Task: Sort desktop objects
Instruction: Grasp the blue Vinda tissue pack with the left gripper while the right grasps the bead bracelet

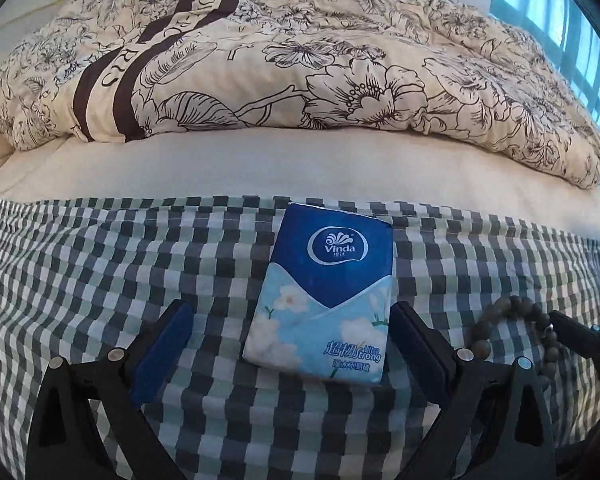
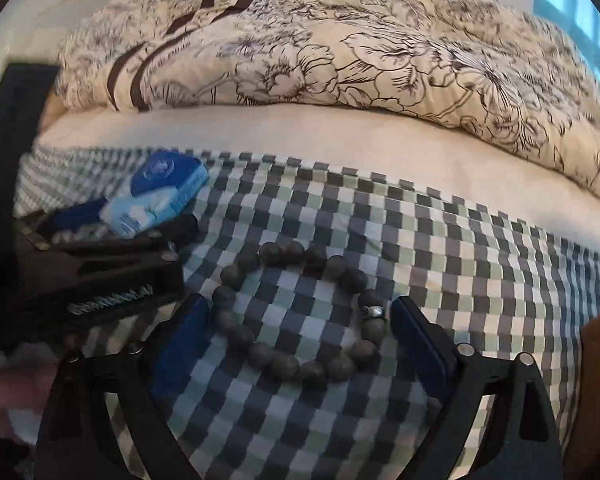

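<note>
With the left gripper [image 1: 290, 340] spread wide around the blue-and-white soft tissue pack [image 1: 326, 300] and the right gripper [image 2: 300, 332] equally spread around the dark wooden bead bracelet [image 2: 300, 312], both lying on the checked bed cloth [image 1: 100, 264], each should close squarely, low and gently.

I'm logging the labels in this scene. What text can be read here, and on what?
"Vinda": white oval logo on the blue tissue pack.
"Ultra Strong": the pack's lower right, beside large Chinese characters.
Small Chinese line beneath: too small to read.
Lettering on the floral quilt's striped band: distorted, unreadable.
Silver lettering on the left hand-held gripper: blurred, unreadable.
</note>
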`<state>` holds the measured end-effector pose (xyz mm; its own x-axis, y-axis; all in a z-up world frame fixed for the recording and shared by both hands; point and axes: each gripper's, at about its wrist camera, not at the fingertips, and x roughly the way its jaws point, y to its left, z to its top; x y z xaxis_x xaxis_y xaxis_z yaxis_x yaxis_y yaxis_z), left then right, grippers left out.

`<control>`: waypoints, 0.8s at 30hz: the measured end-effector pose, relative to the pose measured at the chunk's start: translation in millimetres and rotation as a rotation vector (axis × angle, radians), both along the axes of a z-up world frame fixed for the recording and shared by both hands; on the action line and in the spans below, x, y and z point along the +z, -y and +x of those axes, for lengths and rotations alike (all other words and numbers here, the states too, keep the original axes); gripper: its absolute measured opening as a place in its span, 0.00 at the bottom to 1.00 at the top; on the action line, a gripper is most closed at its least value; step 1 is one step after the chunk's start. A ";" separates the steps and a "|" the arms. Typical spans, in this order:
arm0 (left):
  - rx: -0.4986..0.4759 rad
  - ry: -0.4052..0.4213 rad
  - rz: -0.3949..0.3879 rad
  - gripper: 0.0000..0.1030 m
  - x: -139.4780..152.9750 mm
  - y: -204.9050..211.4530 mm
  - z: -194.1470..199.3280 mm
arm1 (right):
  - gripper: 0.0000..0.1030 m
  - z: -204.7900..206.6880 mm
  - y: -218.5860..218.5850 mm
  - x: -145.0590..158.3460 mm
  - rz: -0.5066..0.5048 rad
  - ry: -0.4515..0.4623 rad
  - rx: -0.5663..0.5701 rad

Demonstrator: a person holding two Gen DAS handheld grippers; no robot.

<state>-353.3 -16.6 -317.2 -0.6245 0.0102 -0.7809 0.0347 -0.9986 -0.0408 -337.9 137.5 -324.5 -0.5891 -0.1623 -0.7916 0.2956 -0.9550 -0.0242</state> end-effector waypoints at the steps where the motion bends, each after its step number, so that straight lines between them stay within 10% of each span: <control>1: 0.001 -0.004 0.005 0.96 0.0 1.1 0.5 | 0.91 0.1 1.8 -0.4 0.009 -0.006 -0.002; 6: 0.006 -0.027 0.002 0.71 2.0 0.5 4.2 | 0.74 -3.0 -6.1 1.3 -0.026 -0.005 -0.024; 9: 0.001 -0.034 -0.015 0.53 5.2 -2.4 5.8 | 0.23 -2.1 -17.5 7.1 -0.053 -0.010 -0.068; 24: -0.038 -0.140 -0.066 0.51 96.7 -10.9 72.3 | 0.23 50.1 -44.4 86.3 -0.174 -0.081 -0.071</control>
<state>-281.0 -5.7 -220.4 -0.7274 -0.0125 -0.6861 -0.0042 -0.9997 0.0227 -287.8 181.8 -238.3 -0.6647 -0.2484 -0.7046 0.2311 -0.9652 0.1222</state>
